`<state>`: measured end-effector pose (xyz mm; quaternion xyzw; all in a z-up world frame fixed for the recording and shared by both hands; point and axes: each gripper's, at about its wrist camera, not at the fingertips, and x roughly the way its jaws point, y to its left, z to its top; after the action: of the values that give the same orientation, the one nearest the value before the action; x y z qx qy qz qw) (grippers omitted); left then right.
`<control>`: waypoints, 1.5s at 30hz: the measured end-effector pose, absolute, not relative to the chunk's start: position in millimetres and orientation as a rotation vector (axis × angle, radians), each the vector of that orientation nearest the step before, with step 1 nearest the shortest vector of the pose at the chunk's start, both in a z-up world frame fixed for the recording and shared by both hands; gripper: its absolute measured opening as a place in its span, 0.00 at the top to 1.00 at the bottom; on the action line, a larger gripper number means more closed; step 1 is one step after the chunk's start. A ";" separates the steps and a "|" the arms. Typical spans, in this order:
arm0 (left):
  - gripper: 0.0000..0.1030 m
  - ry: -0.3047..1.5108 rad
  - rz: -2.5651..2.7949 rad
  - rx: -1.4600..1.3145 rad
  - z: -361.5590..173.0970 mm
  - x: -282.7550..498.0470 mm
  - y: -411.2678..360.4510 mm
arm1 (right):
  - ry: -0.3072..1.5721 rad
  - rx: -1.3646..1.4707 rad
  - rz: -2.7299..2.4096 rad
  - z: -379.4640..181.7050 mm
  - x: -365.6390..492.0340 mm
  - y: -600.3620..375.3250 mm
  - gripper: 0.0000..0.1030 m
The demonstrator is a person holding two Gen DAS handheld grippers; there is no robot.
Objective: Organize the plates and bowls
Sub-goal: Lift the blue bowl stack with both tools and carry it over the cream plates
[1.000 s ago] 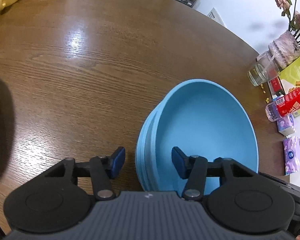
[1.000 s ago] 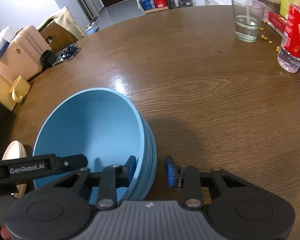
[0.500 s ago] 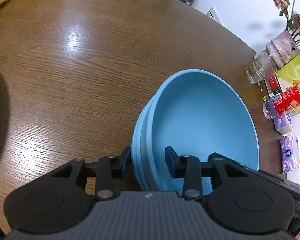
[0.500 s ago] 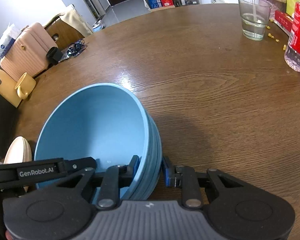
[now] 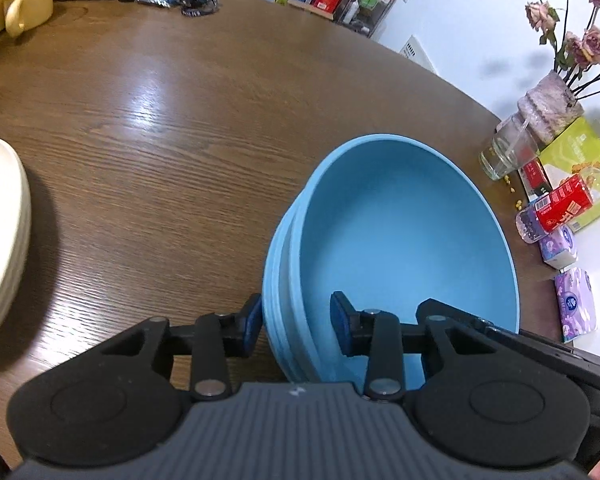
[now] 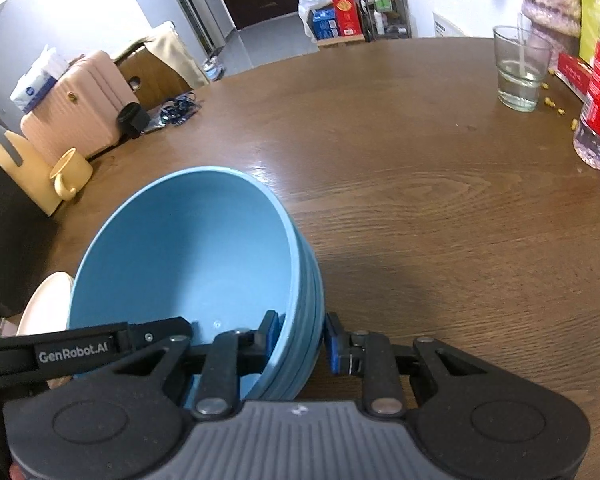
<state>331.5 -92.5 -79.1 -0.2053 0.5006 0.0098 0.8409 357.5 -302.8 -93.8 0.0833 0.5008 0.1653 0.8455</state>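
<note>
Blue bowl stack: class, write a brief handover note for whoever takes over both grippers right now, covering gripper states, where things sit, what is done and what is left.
Left gripper: shut on the blue bowl stack, one pad outside the rim, one inside.
Right gripper: shut on the opposite rim of the same stack.
Stack: nested blue bowls over the wooden table; whether it is clear of the top cannot be told.
Cream plates: stacked at the table's left edge.
Done: bowls nested and gripped from both sides.
Left: probably carry the stack to its spot and release.
</note>
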 end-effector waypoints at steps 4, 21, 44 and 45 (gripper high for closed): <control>0.64 1.042 0.028 -0.430 -72.4 322.6 -75.6 | 1.042 0.174 0.360 -86.6 352.1 -286.4 0.77; 0.64 0.997 0.087 -0.455 -50.4 282.0 22.7 | 1.014 0.141 0.437 -65.6 324.1 -186.6 0.77; 0.64 0.970 0.170 -0.538 -48.1 244.6 133.9 | 1.024 0.054 0.523 -54.4 299.7 -69.6 0.77; 0.64 0.971 0.172 -0.540 -48.5 243.6 137.5 | 1.026 0.053 0.525 -54.9 299.0 -65.6 0.77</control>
<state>243.6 137.5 -48.5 -0.2559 0.4605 0.0816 0.8461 299.0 -65.6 -54.9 0.0249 0.4851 0.2481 0.8381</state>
